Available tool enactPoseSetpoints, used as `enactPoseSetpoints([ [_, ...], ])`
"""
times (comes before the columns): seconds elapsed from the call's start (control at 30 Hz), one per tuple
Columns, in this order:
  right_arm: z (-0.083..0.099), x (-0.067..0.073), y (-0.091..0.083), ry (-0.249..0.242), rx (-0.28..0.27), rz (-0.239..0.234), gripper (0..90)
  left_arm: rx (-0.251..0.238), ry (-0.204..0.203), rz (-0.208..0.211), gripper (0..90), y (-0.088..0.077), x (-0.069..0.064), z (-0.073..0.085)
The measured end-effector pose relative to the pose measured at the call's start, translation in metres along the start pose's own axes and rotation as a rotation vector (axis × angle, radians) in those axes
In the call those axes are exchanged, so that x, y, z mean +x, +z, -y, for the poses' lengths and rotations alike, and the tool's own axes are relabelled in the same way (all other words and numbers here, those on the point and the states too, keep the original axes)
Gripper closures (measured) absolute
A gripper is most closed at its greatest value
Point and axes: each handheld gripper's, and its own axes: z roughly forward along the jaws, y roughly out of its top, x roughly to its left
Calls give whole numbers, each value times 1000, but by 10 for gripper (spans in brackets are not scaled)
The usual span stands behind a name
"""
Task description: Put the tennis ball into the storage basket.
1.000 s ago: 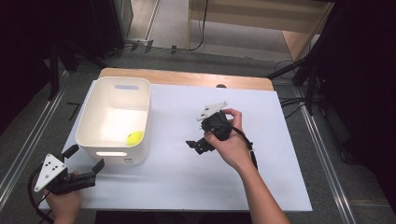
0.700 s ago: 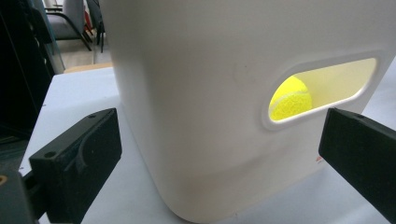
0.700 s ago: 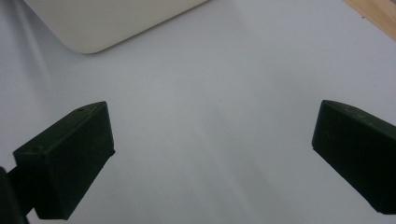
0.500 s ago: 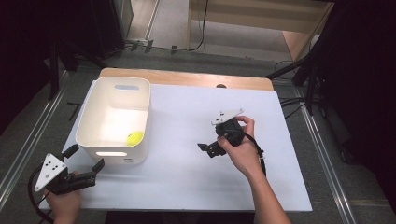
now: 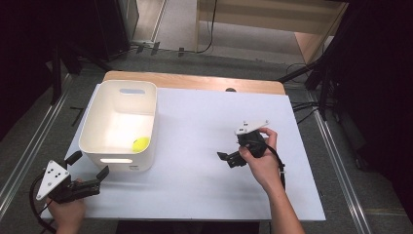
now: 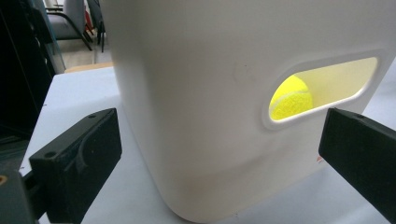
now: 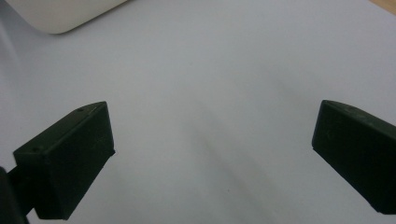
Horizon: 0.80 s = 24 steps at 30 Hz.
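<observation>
Tennis ball (image 6: pixel 290 98) inside white bin (image 5: pixel 119 122), just beyond spread left gripper (image 5: pixel 86 173), right gripper (image 5: pixel 225 158) spread, well apart.

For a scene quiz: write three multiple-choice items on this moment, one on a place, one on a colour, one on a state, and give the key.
1. Where is the ball?
A. inside the white bin
B. on the table beside the bin
C. between the right gripper's jaws

2. What colour is the ball?
A. red
B. yellow-green
C. blue

3. How does the right gripper stand?
A. shut on the ball
B. shut on nothing
C. open, holding nothing

Key: 1 A, the high view shows it on the bin's floor; 2 B, it shows yellow-green through the bin's handle slot; 3 C, its jaws stand wide apart over bare table.
</observation>
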Motion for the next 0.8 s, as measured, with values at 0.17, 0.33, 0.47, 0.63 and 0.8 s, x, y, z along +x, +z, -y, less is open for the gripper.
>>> enactPoseSetpoints([
  [0.17, 13, -6, -6, 26, -18, 15, 0, -1, 0, -1, 0, 0, 0, 0],
  [0.33, 27, -10, -12, 48, -26, 24, 0, 5, 3, -4, 0, 0, 0, 0],
  [0.47, 39, -16, -17, 71, -37, 37, 0, 4, 4, -2, 0, 0, 0, 0],
  [0.63, 51, -20, -23, 95, -50, 50, 0, 7, 4, -5, 0, 0, 0, 0],
  [0.8, 64, -25, -30, 122, -70, 60, 0, 8, 6, -8, 0, 0, -1, 0],
])
